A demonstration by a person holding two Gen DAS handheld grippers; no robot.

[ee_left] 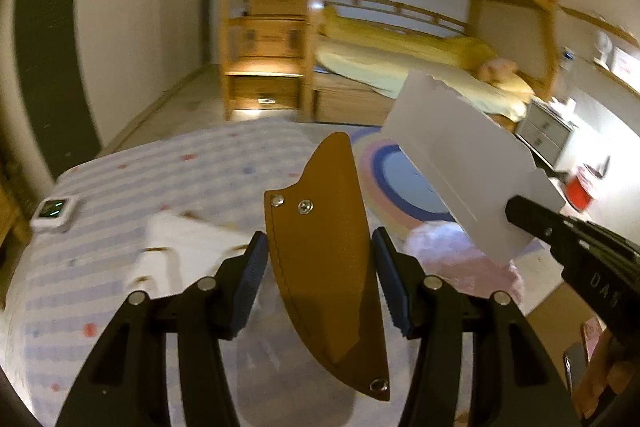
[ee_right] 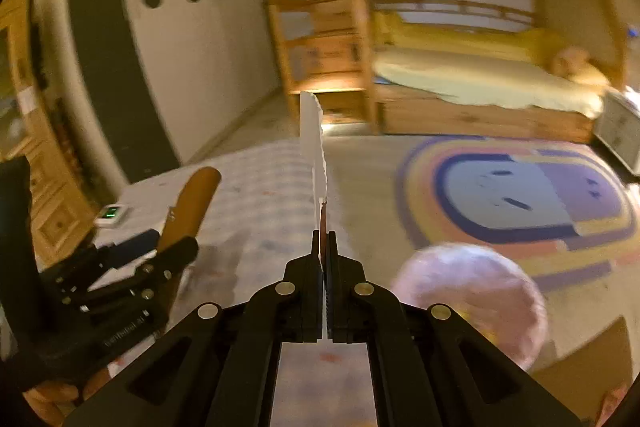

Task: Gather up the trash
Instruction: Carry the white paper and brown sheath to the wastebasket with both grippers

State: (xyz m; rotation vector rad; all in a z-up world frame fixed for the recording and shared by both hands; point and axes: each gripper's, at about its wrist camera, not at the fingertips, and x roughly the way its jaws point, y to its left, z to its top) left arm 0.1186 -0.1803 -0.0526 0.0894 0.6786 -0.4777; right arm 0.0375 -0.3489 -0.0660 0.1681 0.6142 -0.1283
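Note:
My left gripper (ee_left: 318,259) is shut on a brown leather sheath (ee_left: 324,267) with rivets, holding it upright above the striped bed cover (ee_left: 160,167). From the right wrist view the sheath (ee_right: 192,207) sticks up out of the left gripper (ee_right: 160,251). My right gripper (ee_right: 323,239) is shut on a torn white piece of paper (ee_right: 314,147), seen edge-on. In the left wrist view the paper (ee_left: 460,163) shows flat, held by the right gripper (ee_left: 516,211). A pink-lined trash bin (ee_right: 472,295) sits on the floor below right; it also shows in the left wrist view (ee_left: 460,255).
A white device with green lights (ee_left: 52,213) lies on the bed cover's left edge. More white paper (ee_left: 180,247) lies on the cover. A colourful oval rug (ee_right: 520,195) covers the floor. A wooden bunk bed (ee_right: 480,79) and shelf stand at the back; a red container (ee_left: 580,193) sits right.

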